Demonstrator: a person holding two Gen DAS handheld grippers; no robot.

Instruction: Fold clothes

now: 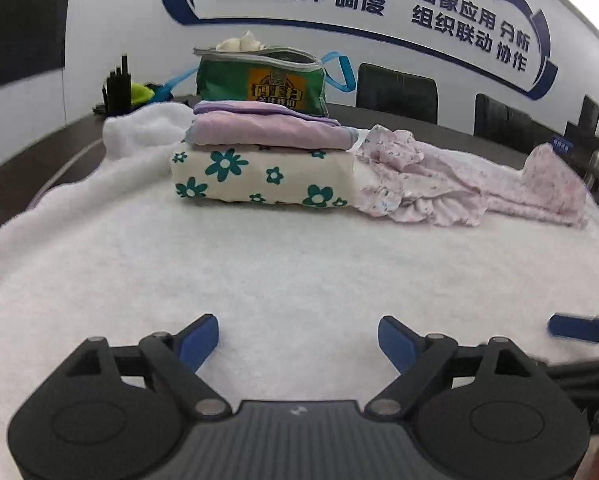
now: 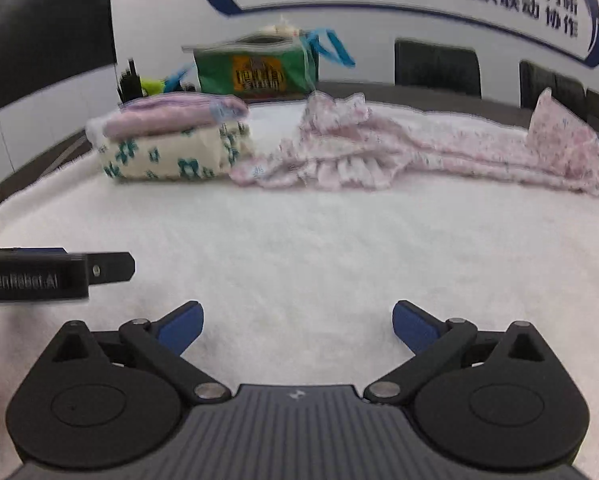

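Observation:
A stack of folded clothes stands at the far side of the white fleece cloth (image 1: pixel 299 272): a cream piece with green flowers (image 1: pixel 263 178) at the bottom and folded pink and lilac pieces (image 1: pixel 271 130) on top. The stack also shows in the right wrist view (image 2: pixel 171 140). To its right lies an unfolded pink floral garment with ruffles (image 1: pixel 459 184), also in the right wrist view (image 2: pixel 419 152). My left gripper (image 1: pixel 298 340) is open and empty above the cloth. My right gripper (image 2: pixel 297 326) is open and empty, well short of the garment.
A green zip bag with blue handles (image 1: pixel 259 80) stands behind the stack on the dark table. Black objects and a yellow-green item (image 1: pixel 117 92) sit at the back left. Dark chairs (image 1: pixel 395 92) line the far wall. The left gripper's side (image 2: pixel 55 274) shows in the right wrist view.

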